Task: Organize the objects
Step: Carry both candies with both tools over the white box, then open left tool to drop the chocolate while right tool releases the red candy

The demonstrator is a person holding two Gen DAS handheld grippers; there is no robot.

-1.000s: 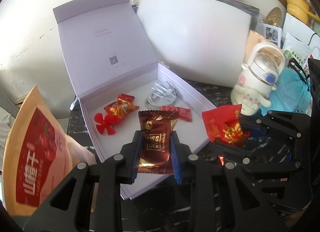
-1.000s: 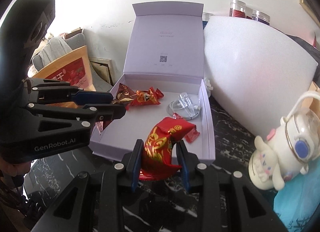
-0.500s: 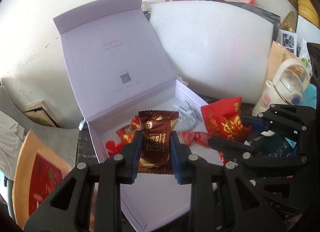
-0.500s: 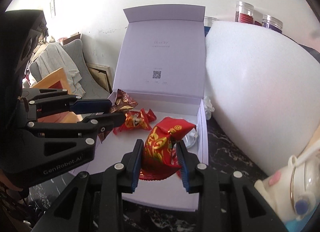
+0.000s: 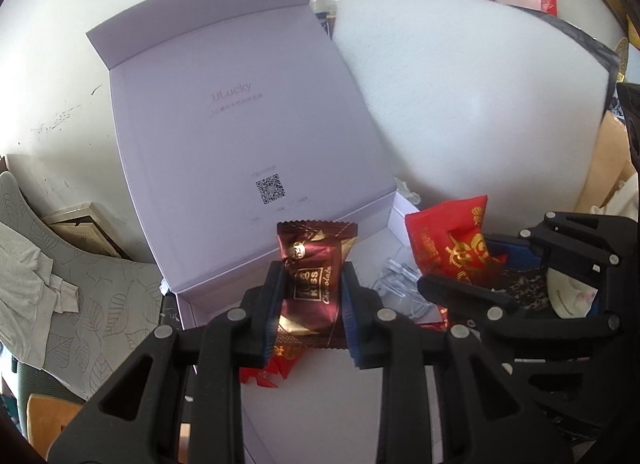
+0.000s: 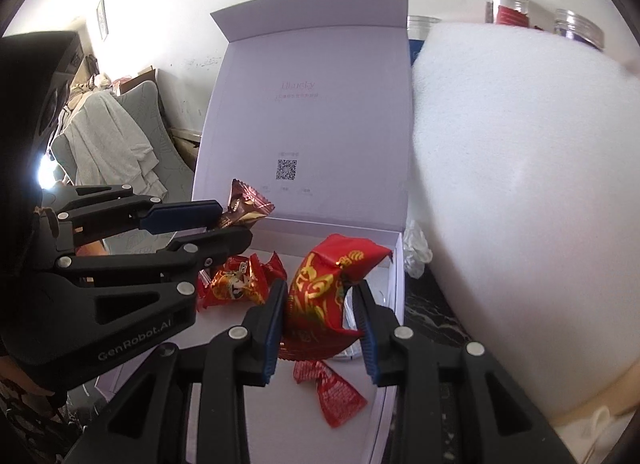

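While both grippers are hovering over the open box (image 5: 188, 296), left gripper (image 5: 312, 300) clamping a brown chocolate (image 5: 314, 276) and right gripper (image 6: 320, 312) clamping a red candy packet (image 6: 324, 288), crowded releases are risking wrappers snagging or bouncing out.

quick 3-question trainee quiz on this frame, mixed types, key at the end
1. True or false: the left gripper is shut on the brown chocolate packet.
2. The right gripper holds: A) a glass jar B) the red packet C) nothing.
3. Fill in: both packets are held over the open lilac ____.

Key: 1 true; 2 B; 3 box.
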